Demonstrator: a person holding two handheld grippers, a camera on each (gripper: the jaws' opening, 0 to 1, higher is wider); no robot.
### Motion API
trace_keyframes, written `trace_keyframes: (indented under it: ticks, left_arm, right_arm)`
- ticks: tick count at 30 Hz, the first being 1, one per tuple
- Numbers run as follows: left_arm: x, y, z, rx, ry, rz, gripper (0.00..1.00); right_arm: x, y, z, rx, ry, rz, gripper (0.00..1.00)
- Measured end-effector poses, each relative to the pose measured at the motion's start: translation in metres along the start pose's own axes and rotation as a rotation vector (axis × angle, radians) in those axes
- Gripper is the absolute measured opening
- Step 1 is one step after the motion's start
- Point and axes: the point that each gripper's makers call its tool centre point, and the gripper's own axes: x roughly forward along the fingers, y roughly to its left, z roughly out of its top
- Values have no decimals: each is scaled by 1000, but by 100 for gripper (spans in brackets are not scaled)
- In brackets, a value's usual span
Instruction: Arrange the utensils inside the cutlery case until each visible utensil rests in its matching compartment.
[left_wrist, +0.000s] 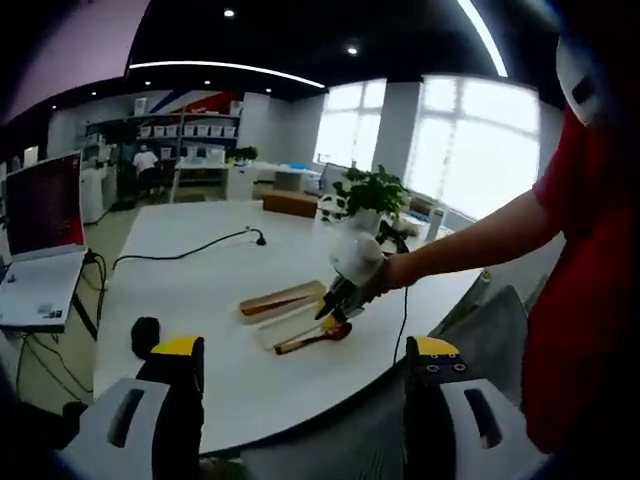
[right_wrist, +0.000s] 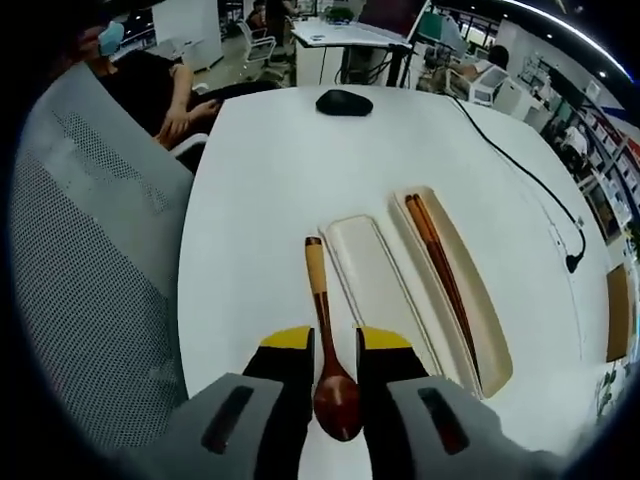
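A wooden spoon (right_wrist: 322, 300) with a pale handle end lies on the white table, its dark bowl between the jaws of my right gripper (right_wrist: 337, 340), which looks shut on it. Just right of the spoon is the cutlery case: an empty white tray (right_wrist: 368, 285) and a beige tray (right_wrist: 490, 345) holding brown chopsticks (right_wrist: 437, 255). From the left gripper view, a hand holds the right gripper (left_wrist: 335, 302) down on the spoon (left_wrist: 312, 338), in front of the case (left_wrist: 283, 300). My left gripper (left_wrist: 305, 347) hangs open and empty, well back from the table's near edge.
A black mouse (right_wrist: 343, 101) sits at the table's far end, and a black cable (right_wrist: 520, 165) runs along the side beyond the case. A grey mesh chair (right_wrist: 90, 280) stands against the table edge. A laptop (left_wrist: 42, 215) stands off to the left.
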Motion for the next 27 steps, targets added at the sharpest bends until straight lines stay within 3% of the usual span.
trace_keyframes:
  ticks: [4,27]
  left_arm:
    - [-3,9,-7,11,27,51,84]
    - [-11,15,-19,9,47,79,81]
  right_arm:
    - [10,6,-8,-39,50,32,13]
    - [32,9,-16,-112,137,67,11]
